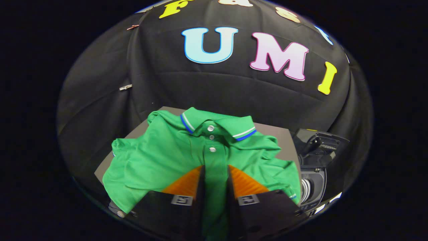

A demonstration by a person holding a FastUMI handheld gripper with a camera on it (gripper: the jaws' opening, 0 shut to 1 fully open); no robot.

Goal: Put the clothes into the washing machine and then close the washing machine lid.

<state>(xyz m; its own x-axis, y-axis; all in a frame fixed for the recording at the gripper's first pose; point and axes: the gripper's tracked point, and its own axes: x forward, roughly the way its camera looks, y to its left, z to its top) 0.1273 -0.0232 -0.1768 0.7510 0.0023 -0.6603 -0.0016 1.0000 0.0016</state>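
Green polo shirt: soft matt knit cloth, glossy plastic buttons. Tabletop under it: smooth matt. Washing machine at three o'clock: glossy dark plastic.

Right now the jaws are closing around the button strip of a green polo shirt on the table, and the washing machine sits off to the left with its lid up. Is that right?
Nearly. The washing machine is to the right of the green polo shirt, not the left, as the gripper view shows. The rest holds: the gripper has its jaws either side of the button strip, and the lid is up.

A polo shirt lies spread across the counter, collar toward its far edge. The washing machine stands past the counter's right edge, lid raised behind its opening.

The hand-held gripper sits over the shirt's placket, fingers narrowly apart with a strip of fabric between them.
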